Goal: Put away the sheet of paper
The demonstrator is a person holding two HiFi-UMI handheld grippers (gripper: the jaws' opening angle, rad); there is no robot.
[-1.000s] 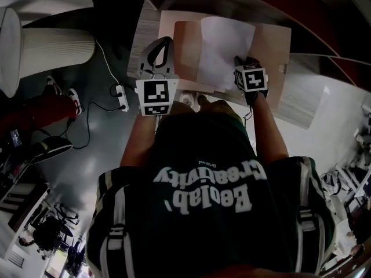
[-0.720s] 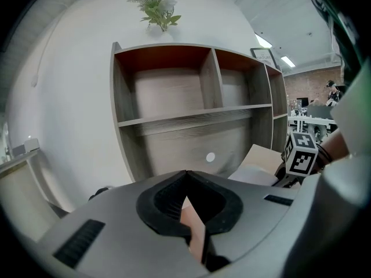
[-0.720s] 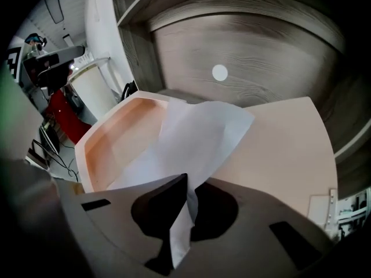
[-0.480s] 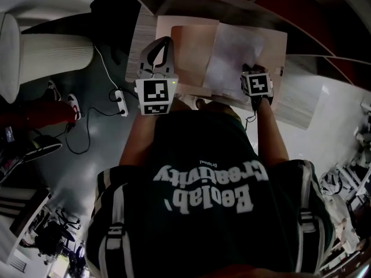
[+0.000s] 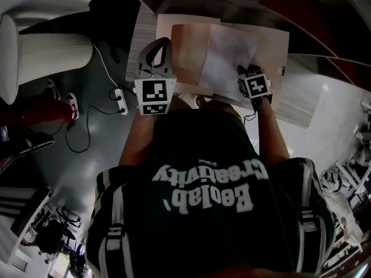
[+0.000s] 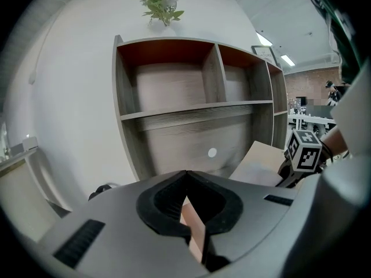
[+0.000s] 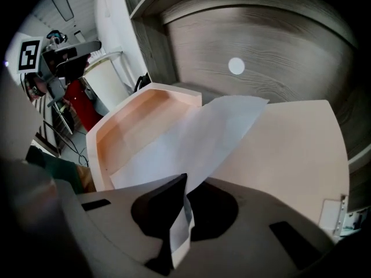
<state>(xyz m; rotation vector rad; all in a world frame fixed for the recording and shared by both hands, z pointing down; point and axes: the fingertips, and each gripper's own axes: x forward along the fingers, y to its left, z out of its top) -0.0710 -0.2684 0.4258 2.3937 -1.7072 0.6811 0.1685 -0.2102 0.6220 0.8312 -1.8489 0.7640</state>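
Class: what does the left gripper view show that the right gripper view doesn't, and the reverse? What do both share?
Left only: a plant atop the shelf unit; left tongs shut on the edge of the peach box. Right only: right tongs pinching the sheet of paper over the box's tray. Both: the box and the panel's white dot.

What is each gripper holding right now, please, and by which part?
The right gripper pinches the sheet of paper by its near edge; the left gripper clamps the peach box by its side wall.
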